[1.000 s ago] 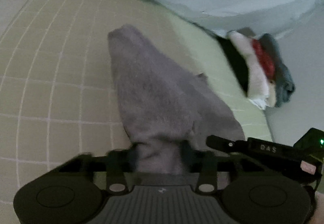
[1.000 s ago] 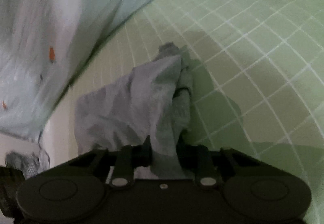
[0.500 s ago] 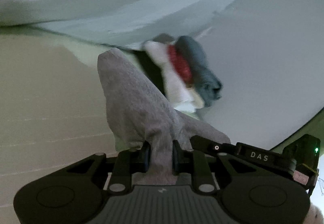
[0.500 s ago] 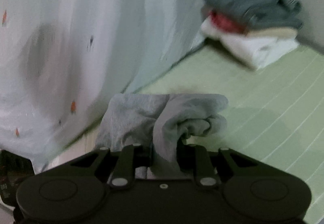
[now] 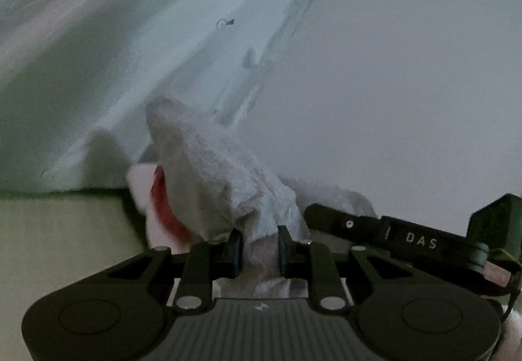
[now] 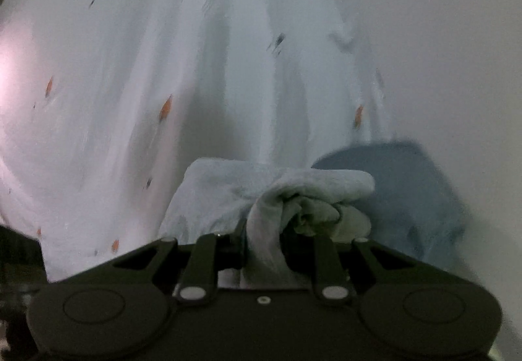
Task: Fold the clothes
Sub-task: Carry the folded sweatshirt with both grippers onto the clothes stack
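I have the grey garment point(image 5: 222, 185) pinched in both grippers: my left gripper point(image 5: 259, 250) is clamped on a bunched fold, my right gripper point(image 6: 264, 247) on another twisted fold point(image 6: 277, 198). Just beyond the left gripper sits what looks like a stack of folded clothes point(image 5: 153, 198), blurred, on the green bed point(image 5: 65, 230). A patterned curtain point(image 6: 130, 83) hangs ahead of both.

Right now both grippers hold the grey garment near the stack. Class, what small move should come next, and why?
Probably lower the garment onto the blue top of the stack. Both grippers, left and right, grip it bunched, hanging just in front of the folded pile.
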Tool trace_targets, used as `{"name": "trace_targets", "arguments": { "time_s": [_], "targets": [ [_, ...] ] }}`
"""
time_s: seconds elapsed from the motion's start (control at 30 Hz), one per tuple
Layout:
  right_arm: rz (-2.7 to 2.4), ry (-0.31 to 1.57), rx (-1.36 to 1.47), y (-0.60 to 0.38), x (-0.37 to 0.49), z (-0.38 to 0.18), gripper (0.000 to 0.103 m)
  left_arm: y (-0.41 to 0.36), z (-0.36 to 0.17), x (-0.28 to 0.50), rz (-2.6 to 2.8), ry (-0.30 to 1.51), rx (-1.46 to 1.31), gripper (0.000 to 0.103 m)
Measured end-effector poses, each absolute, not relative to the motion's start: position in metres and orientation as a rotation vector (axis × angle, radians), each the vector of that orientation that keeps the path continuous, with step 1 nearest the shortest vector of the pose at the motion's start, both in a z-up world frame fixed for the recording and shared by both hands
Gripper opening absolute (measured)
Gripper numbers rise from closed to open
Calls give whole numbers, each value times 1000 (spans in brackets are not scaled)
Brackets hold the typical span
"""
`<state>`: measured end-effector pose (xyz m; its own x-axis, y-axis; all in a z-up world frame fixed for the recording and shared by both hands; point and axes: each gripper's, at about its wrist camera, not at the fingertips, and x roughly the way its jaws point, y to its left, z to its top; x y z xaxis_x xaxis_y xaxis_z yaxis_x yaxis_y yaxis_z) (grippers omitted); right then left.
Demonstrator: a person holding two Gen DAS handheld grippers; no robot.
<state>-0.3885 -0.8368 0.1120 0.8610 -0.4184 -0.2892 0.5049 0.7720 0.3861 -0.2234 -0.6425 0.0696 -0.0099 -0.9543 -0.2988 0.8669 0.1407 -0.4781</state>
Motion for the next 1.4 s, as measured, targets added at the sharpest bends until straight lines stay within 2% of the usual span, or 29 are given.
{"name": "trace_targets", "arguments": {
  "time_s": [0.2,0.3,0.37,0.43,0.47,0.5,0.53,0.6,0.63,0.7,0.77,0.83,0.97,1.1,1.27,1.4],
  "targets": [
    [-532,101,334,-907,-391,163,20,-725,117,-236,-1452,515,-158,23],
    [-565,59,312,-940,-384,166,20,-764,125,-229,-1453,479,-142,24],
    [-600,88,305,-965,-370,152,21,-792,119,-219,-1432,450,-94,30],
    [-673,156,302,-987,-352,133,35,-808,102,-207,-1335,484,-36,44],
    [-724,206,301,-995,-343,121,53,-815,93,-201,-1280,511,-9,45],
    [-767,245,280,-997,-337,111,60,-821,84,-194,-1225,536,18,45],
    [-806,279,261,-999,-332,100,60,-827,75,-187,-1170,562,44,45],
    [-811,241,267,-992,-335,85,76,-831,58,-179,-1147,588,50,51],
    [-811,223,272,-989,-337,77,77,-831,51,-178,-1142,590,54,58],
    [-789,252,312,-992,-329,59,78,-827,36,-184,-1124,585,92,65],
    [-777,326,359,-999,-317,39,78,-828,23,-185,-1106,610,112,68],
    [-776,404,389,-999,-312,20,79,-818,15,-179,-1088,644,88,81],
    [-797,369,369,-985,-320,21,103,-800,18,-177,-1066,633,70,89],
    [-829,294,376,-964,-345,30,103,-780,25,-183,-1046,586,70,101],
    [-905,285,354,-927,-365,48,103,-743,35,-216,-1072,500,74,102],
    [-893,292,374,-894,-391,50,103,-713,29,-245,-1100,533,70,103]
  ]
}}
